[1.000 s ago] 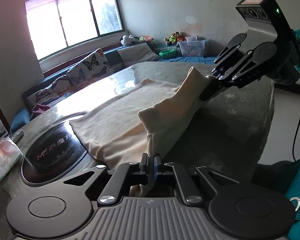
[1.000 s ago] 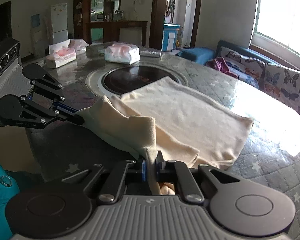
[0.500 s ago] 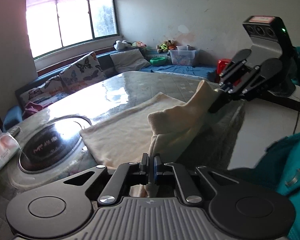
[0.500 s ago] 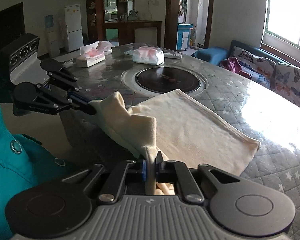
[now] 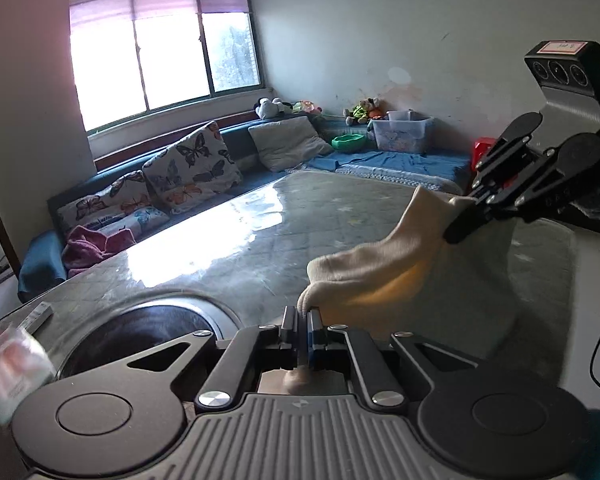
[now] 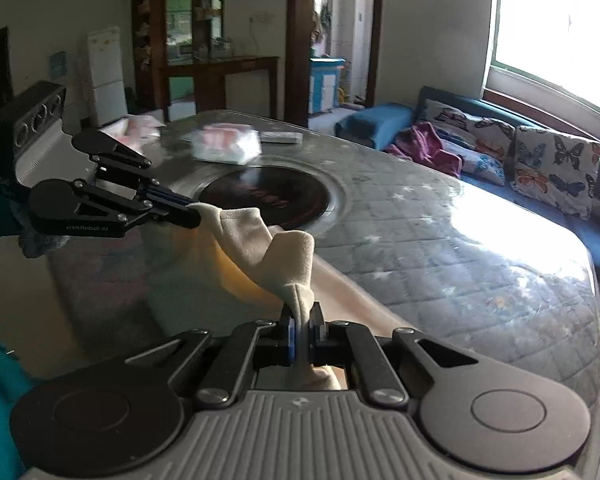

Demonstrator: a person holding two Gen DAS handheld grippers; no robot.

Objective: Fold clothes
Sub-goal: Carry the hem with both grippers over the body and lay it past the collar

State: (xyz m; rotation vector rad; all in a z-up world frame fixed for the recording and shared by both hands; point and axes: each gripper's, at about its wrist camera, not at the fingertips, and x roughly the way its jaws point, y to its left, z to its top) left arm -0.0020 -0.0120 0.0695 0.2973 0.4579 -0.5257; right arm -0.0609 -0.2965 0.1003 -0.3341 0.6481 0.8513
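Two black hand-held grippers, left gripper (image 5: pixel 302 322) and right gripper (image 6: pixel 302 322), each clamp a corner of a cream fleece garment (image 6: pixel 276 256) lifted above the quilted grey tabletop (image 6: pixel 440 248), mid-fold, laying down and further folds seemingly remaining.

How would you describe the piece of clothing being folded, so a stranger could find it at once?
Start at the big round table with its dark central disc. At its near edge, the left gripper and right gripper pinch one cream garment. It is the only lifted fabric; the pink-and-white packs lie behind.
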